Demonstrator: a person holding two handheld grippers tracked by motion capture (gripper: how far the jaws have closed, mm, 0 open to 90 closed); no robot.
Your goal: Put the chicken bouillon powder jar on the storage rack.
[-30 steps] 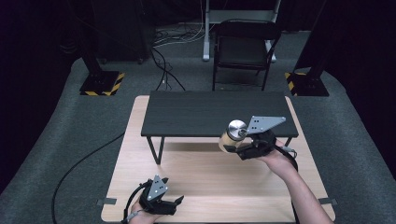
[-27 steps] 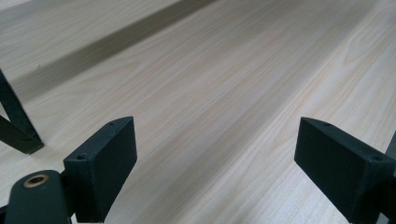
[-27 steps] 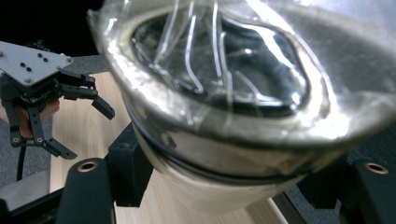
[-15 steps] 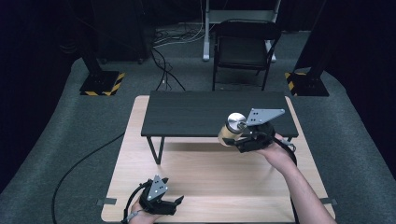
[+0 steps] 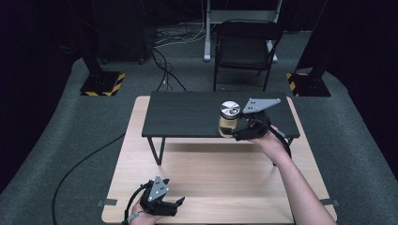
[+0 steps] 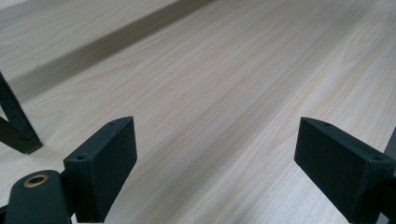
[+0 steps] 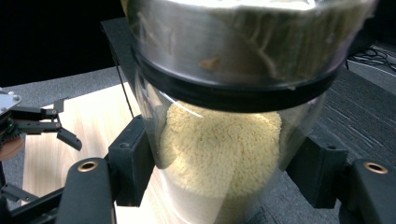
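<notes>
We see the right tool (image 5: 233, 129) clamped on a jar (image 5: 228, 117), its two black jaws pressed against the clear sides, one on each side. The jar has a shiny metal lid (image 5: 230, 108) with a dark band beneath it, and it holds a pale yellow, grainy fill that reaches well up the glass. In the right tool view the jar (image 7: 219, 140) stands close against the lens, tilted a little, with the jaws touching it low on the body. From the high view the jar sits at the front edge of a dark shelf (image 5: 187, 115) on thin legs, toward its right end; we cannot tell whether its base rests on the shelf or hangs just clear of it. The shelf stands on a pale wooden surface (image 5: 216, 183). The right hand (image 5: 267, 140) reaches in from the lower right, with the grey plate of its tool above the shelf. The left tool (image 5: 176, 204) lies low at the near left edge of the surface, well apart from the jar, with its jaws spread wide and nothing between them. In the left tool view we see bare wood grain between the jaws and a dark shelf leg (image 6: 14, 126) at the far left. Behind the surface stands a black folding chair (image 5: 245, 47) on grey carpet.
</notes>
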